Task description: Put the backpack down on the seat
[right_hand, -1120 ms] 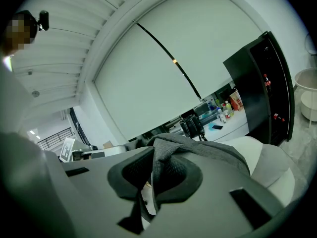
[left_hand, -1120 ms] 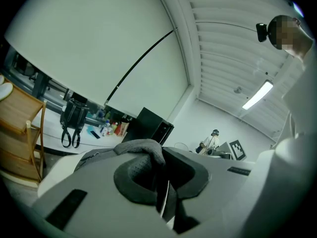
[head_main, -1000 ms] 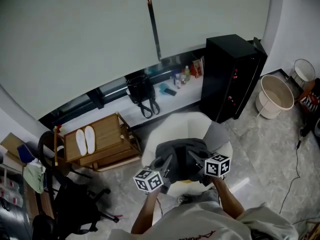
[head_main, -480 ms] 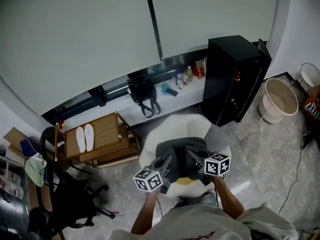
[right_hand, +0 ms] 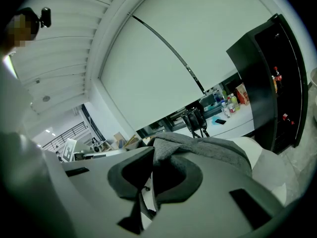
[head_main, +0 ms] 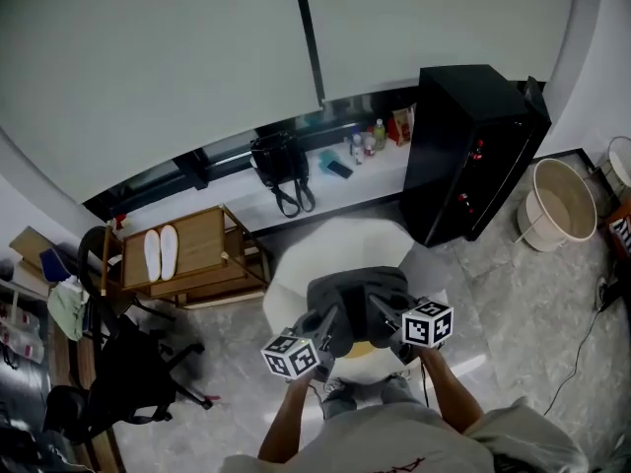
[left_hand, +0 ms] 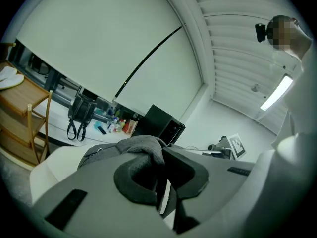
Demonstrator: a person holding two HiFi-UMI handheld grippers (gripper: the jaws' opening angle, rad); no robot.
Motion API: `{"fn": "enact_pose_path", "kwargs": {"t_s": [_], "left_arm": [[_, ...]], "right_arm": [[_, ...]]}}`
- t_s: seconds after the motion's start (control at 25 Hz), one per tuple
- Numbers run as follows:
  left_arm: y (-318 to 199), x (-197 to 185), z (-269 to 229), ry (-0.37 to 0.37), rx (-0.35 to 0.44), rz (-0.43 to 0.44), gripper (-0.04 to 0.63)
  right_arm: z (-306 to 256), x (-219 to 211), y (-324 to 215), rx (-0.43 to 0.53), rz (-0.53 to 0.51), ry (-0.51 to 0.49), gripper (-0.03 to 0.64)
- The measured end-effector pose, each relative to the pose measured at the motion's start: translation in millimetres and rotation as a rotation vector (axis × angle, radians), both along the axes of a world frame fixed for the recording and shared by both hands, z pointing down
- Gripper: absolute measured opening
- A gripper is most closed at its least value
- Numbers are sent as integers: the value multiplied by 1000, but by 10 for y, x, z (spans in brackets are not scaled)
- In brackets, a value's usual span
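Holding: backpack [head_main: 357, 294] over the near half of the white seat [head_main: 296, 282], seemingly not yet resting on it.
Left tool [head_main: 323, 323]: narrow, pinching backpack fabric.
Right tool [head_main: 381, 310]: narrow, pinching fabric likewise.
Lowering: keep both level, centre over seat, release once settled.

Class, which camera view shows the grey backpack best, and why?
The head view: it shows most of the backpack from above, over the white seat, held by the left claw and right claw. Each gripper view shows only a fold of grey fabric between its jaws.
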State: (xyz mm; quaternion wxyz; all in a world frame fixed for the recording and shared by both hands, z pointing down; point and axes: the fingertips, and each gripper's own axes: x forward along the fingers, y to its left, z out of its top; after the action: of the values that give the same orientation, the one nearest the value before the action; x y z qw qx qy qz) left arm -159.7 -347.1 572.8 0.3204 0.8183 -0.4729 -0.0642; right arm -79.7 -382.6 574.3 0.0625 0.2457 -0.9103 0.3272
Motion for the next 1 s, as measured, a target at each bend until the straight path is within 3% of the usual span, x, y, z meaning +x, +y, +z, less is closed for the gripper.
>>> {"fn": "enact_pose_path", "kwargs": {"t_s": [1.0], "left_arm": [[439, 412, 1305, 78, -265, -11, 55]], "right_arm": [[1346, 412, 445, -267, -52, 70, 51]]}}
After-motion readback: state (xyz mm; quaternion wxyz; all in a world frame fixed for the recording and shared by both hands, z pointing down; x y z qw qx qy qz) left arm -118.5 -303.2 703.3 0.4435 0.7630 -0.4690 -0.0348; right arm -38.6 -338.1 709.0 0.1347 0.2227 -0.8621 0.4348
